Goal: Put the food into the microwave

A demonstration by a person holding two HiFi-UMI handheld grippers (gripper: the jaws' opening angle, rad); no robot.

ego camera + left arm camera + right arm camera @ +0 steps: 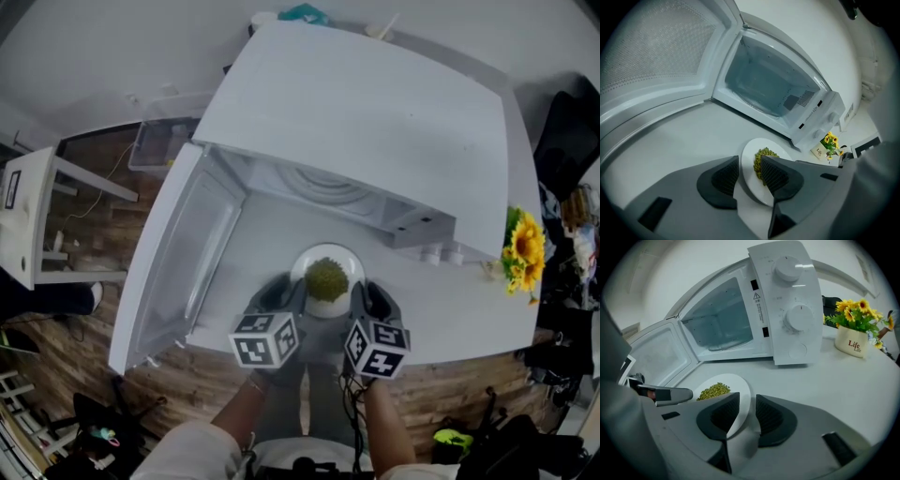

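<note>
A white plate heaped with green food sits on the white table, just in front of the microwave. Its door is swung wide open to the left. My left gripper is at the plate's left rim and my right gripper at its right rim. In the left gripper view the plate fills the gap of my left gripper; contact is unclear. In the right gripper view the plate's rim lies inside my right gripper, a slit beside the right pad.
A pot of yellow sunflowers stands on the table to the right of the microwave, below its two dials. The empty cavity faces the plate. Wooden floor, a small white stand and clutter surround the table.
</note>
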